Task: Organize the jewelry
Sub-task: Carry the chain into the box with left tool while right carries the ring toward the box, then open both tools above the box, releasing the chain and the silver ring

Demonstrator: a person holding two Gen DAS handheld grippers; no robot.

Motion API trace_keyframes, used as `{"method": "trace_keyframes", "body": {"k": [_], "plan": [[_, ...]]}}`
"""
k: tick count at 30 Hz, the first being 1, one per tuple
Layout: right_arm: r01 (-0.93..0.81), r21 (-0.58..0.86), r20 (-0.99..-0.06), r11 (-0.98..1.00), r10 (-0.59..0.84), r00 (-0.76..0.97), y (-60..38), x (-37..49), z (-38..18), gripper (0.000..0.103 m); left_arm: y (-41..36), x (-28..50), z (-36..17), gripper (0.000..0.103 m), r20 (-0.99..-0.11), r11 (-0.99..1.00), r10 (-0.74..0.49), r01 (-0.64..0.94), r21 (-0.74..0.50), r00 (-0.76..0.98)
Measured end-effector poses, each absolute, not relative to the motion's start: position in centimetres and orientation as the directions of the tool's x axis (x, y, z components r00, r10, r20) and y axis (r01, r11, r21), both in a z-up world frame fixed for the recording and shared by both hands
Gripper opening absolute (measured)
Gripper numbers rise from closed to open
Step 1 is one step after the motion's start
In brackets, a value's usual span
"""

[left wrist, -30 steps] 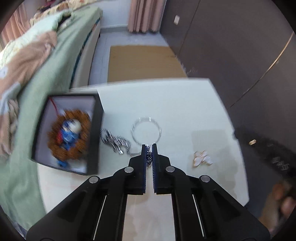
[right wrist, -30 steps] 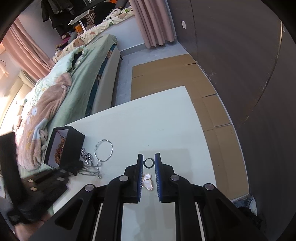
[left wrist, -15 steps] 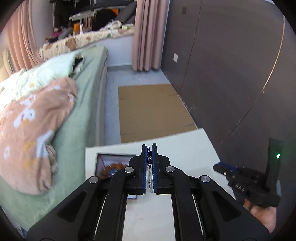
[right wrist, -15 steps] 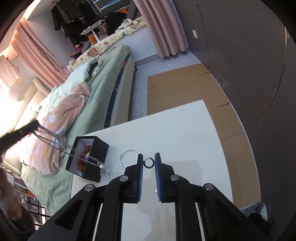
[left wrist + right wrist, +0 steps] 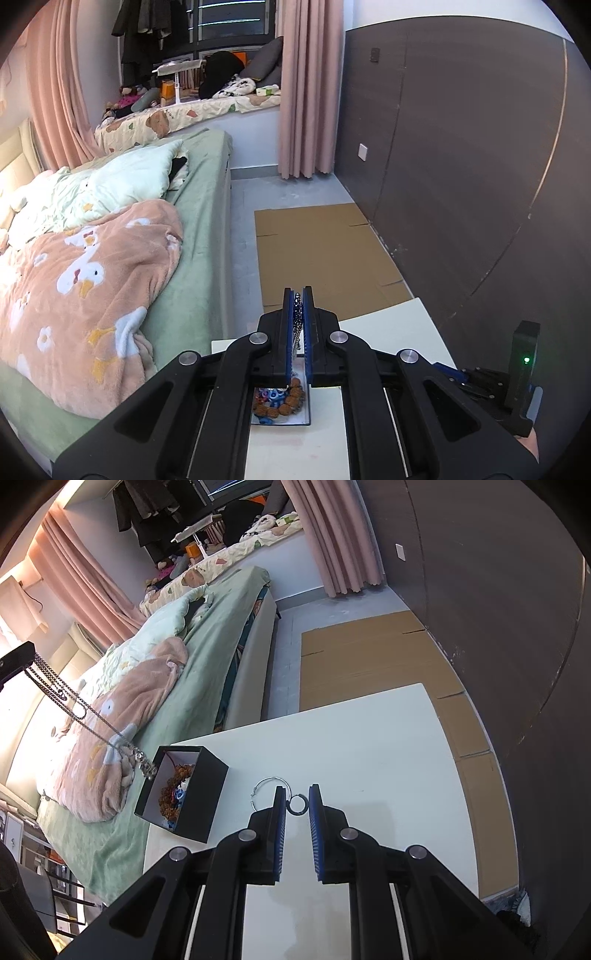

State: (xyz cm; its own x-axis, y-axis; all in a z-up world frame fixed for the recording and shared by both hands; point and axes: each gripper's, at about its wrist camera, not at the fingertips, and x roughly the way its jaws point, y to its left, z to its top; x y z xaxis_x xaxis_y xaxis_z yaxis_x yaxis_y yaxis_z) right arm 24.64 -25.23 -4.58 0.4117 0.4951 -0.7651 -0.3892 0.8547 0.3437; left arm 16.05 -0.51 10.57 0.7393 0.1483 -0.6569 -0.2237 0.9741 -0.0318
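Necklace chain (image 5: 85, 716) hangs in long loops from the left gripper (image 5: 299, 295), whose fingers (image 5: 287, 332) are clamped shut on it; in the right wrist view the strands run down from that gripper at the upper left edge, and the pendant end dangles at the near rim of the open black box (image 5: 184, 794), which already holds a beaded bracelet (image 5: 173, 790). From the left wrist view the box interior lies directly below the closed fingertips. Right gripper (image 5: 297, 801) hovers over the white table (image 5: 369, 746) with its fingers nearly together and nothing between the pads; a small dark ring (image 5: 297, 805) lies on the table just beyond its tips, and a thin silver bangle (image 5: 267, 790) lies just to the left of them. Judgement: the step in hand is lowering the chain into the box. Recommended practice is to centre the swinging end over the opening, descend slowly so the strands coil inside rather than drape over the wall, and release only once most of the length rests inside. Risk: a snag on the rim could tip the box.
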Motion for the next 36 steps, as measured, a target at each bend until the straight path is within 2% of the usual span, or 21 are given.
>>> {"method": "trace_keyframes", "body": {"k": [12,21,22,23,24,25,29,31,33,36], "plan": [[-0.397,0.323,-0.771,0.859,0.482,0.416,-24.1,24.5,-4.8,0.013,1.8,16.8,5.2,0.005,-0.701,0.964,0.119,-0.250,-0.088,0.703],[-0.408,0.332,-0.751,0.851,0.500,0.431,-22.9,24.1,-3.9,0.013,2.7,17.3,-2.6,0.006,-0.763,0.949,-0.001,-0.241,-0.205,0.647],[-0.410,0.333,-0.751,0.849,0.502,0.430,-22.6,24.0,-3.9,0.013,2.7,17.4,-3.5,0.010,-0.767,0.948,-0.012,-0.238,-0.213,0.641],[-0.412,0.335,-0.750,0.847,0.504,0.427,-22.3,24.0,-3.9,0.013,2.7,17.5,-4.6,0.018,-0.772,0.947,-0.027,-0.231,-0.223,0.635],[-0.415,0.336,-0.750,0.846,0.507,0.425,-22.0,24.0,-3.9,0.013,2.6,17.3,-5.4,0.044,-0.777,0.945,-0.034,-0.234,-0.231,0.629],[-0.418,0.337,-0.749,0.844,0.509,0.424,-21.7,23.9,-3.9,0.013,2.8,17.0,-5.9,0.060,-0.775,0.940,-0.037,-0.241,-0.240,0.630],[-0.436,0.345,-0.740,0.831,0.527,0.419,-20.0,23.7,-3.8,0.013,4.5,14.4,-7.4,0.068,-0.758,0.908,-0.037,-0.294,-0.297,0.651],[-0.454,0.347,-0.732,0.821,0.539,0.416,-18.9,23.5,-3.7,0.013,5.4,13.9,-7.5,0.078,-0.756,0.900,-0.032,-0.311,-0.306,0.654],[-0.468,0.348,-0.728,0.812,0.549,0.411,-18.0,23.2,-3.8,0.013,6.5,13.4,-7.2,0.081,-0.753,0.889,-0.037,-0.322,-0.325,0.657],[-0.487,0.360,-0.725,0.796,0.567,0.391,-16.3,22.8,-4.2,0.013,7.8,12.5,-6.1,0.092,-0.727,0.881,-0.058,-0.308,-0.360,0.684]]}}
